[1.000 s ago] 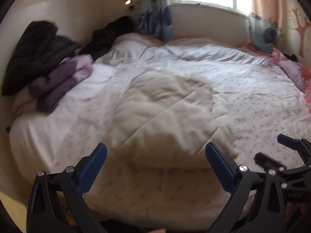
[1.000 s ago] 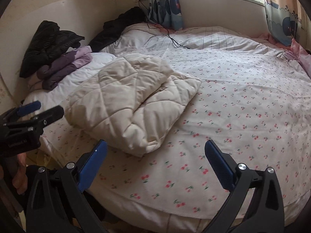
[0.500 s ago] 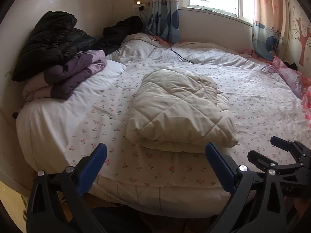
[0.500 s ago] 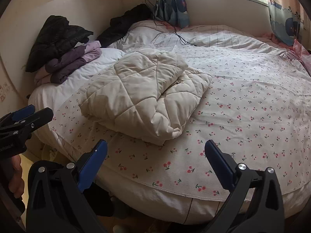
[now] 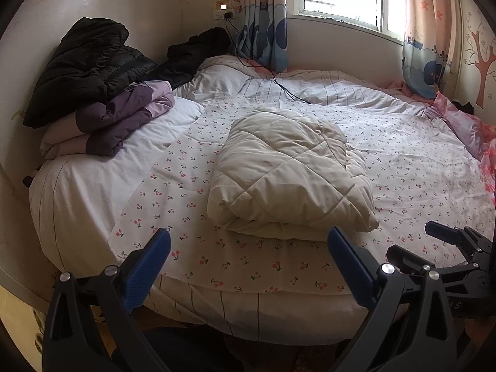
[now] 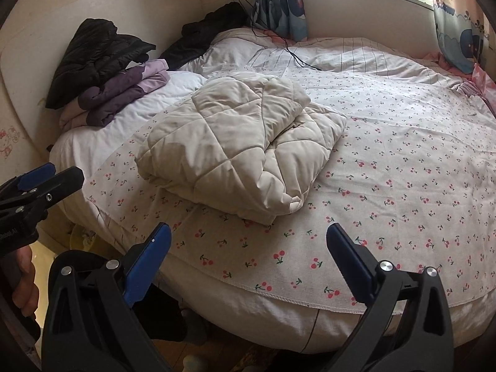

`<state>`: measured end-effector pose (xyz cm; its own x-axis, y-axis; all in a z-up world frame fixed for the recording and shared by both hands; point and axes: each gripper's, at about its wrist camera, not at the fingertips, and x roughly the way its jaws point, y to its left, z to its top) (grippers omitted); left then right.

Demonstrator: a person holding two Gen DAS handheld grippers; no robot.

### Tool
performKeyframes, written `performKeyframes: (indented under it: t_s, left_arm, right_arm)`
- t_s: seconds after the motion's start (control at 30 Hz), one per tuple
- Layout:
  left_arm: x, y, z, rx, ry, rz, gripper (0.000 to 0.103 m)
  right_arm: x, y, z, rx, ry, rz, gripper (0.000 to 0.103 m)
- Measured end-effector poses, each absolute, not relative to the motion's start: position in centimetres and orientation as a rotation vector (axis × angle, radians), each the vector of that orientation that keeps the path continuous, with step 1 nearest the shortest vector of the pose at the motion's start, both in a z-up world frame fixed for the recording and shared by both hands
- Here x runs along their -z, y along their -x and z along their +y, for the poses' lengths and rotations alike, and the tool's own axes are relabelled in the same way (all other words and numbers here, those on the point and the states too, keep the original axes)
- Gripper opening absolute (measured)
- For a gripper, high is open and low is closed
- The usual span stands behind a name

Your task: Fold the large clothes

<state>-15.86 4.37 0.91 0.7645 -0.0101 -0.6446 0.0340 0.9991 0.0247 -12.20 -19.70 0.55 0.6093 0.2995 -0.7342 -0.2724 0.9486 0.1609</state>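
Judging by how things are lying, you are looking at a fold that seems finished: the cream quilted coat (image 5: 291,179) is sitting as a thick, squarish bundle on the cherry-print sheet (image 5: 412,173) of the bed (image 5: 77,192), toward the near edge, with its layers stacked and no sleeve or hem trailing out that either view is showing. Your left claw (image 5: 248,266) is hanging off the bed's near edge with its blue pads spread wide and nothing between them, and your right claw (image 6: 248,254) is doing the same just beside it, jaws apart and empty, well clear of the bundle. Neither one is touching fabric. Over by the wall, a purple garment (image 5: 124,121) is lying folded on the white part of the bedding with a black puffer jacket (image 5: 90,62) heaped on top of it, and another dark garment (image 5: 195,52) is slumping near the curtain (image 5: 263,31); these are looking only loosely piled, so if more large clothes are meant to be folded, they are likely what is remaining. The cream bundle's top layer is sitting a little askew over the lower one, so you may be wanting to square it, though it is holding its shape as it lies.
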Motion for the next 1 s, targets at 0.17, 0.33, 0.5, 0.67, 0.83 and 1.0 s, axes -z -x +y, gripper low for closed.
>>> performKeyframes:
  t_s: [0.17, 0.33, 0.5, 0.67, 0.83, 1.0]
  left_arm:
    - [-1.06, 16.16, 4.40, 0.016, -0.040, 0.696, 0.097]
    - [-1.24, 16.33, 4.54, 0.009, -0.042, 0.693, 0.097]
    - [-1.33, 16.36, 4.51, 0.005, -0.049, 0.688, 0.097]
    - [-1.40, 16.43, 4.54, 0.004, -0.051, 0.684, 0.097]
    - [-1.58, 16.70, 4.49, -0.001, -0.051, 0.675, 0.097]
    - [-1.60, 16.73, 4.55, -0.002, -0.050, 0.673, 0.097]
  right_arm:
    - [-0.50, 12.35, -19.65, -0.332, -0.034, 0.855, 0.097]
    - [-0.59, 12.48, -19.61, -0.332, -0.033, 0.850, 0.097]
    - [-0.62, 12.62, -19.53, -0.334, -0.031, 0.848, 0.097]
    - [-0.69, 12.68, -19.44, -0.336, -0.029, 0.847, 0.097]
    - [-0.82, 12.72, -19.25, -0.341, -0.024, 0.844, 0.097]
    - [-0.78, 12.69, -19.17, -0.342, -0.022, 0.845, 0.097]
